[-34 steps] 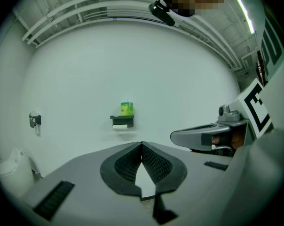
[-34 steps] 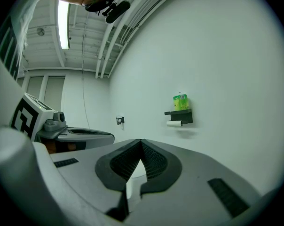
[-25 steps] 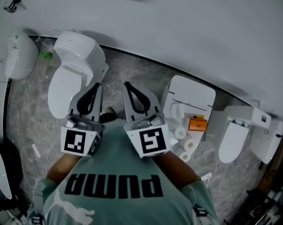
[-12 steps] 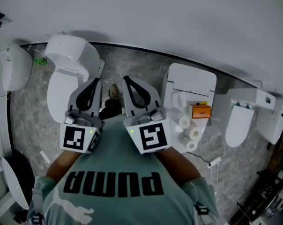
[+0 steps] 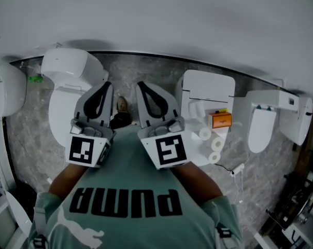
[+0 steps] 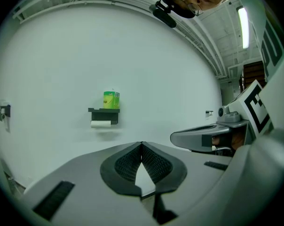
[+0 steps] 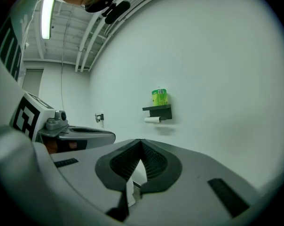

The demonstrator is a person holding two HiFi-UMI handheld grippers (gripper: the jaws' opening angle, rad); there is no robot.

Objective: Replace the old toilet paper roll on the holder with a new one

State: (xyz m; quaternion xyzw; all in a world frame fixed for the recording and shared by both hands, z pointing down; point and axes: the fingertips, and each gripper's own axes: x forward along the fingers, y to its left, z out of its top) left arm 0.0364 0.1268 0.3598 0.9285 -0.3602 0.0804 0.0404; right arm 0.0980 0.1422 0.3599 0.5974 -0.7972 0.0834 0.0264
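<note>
Right now the left gripper [image 5: 105, 86] and right gripper [image 5: 141, 86] sit close in, both pinched shut on nothing. Spare rolls [image 5: 216, 144] lie at three o'clock on a toilet [image 5: 208, 90]. The holder [image 6: 103, 114] with its old roll [image 6: 100, 124] hangs far off at twelve, so approach squarely before opening.

My head camera looked steeply down past the left tongs [image 5: 107, 85] and right tongs [image 5: 140, 85]. Each tongs camera faced the far wall [image 6: 179, 79], and all three views shared the distant holder [image 6: 104, 112] toward twelve o'clock.
</note>
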